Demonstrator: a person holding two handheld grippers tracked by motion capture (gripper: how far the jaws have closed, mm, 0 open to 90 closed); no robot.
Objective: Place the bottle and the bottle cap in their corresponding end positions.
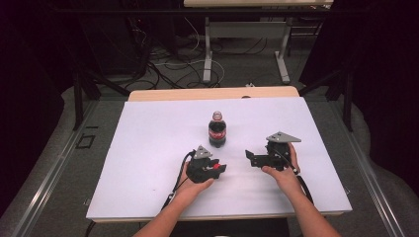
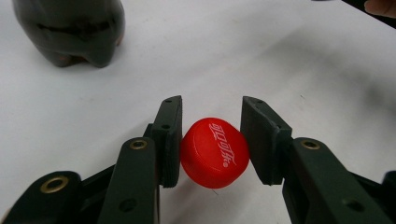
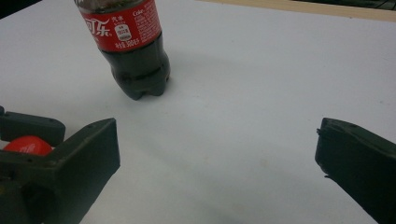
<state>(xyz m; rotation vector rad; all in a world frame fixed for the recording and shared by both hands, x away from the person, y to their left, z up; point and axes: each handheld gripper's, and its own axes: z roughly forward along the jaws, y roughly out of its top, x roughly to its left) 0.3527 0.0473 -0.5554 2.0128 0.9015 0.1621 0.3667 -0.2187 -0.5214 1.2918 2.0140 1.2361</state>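
Nearest us, our left gripper [image 2: 211, 140] had its jaws clamped on the red cap [image 2: 215, 151], just above the white table [image 1: 148, 148]. Our right gripper [image 1: 252, 157] sat near right, jaws wide apart, holding nothing. Farther off, centre, the cola bottle [image 1: 217, 130] stood upright, uncapped.

Bottle [image 1: 217, 130] stands mid-table [image 1: 148, 148] — cap [image 2: 215, 151] before it, left.

A white bench [image 1: 148, 148] fills the middle. Behind it, cables [image 1: 173, 64] sprawl over the floor [image 1: 237, 69] between grey table legs [image 1: 208, 54].
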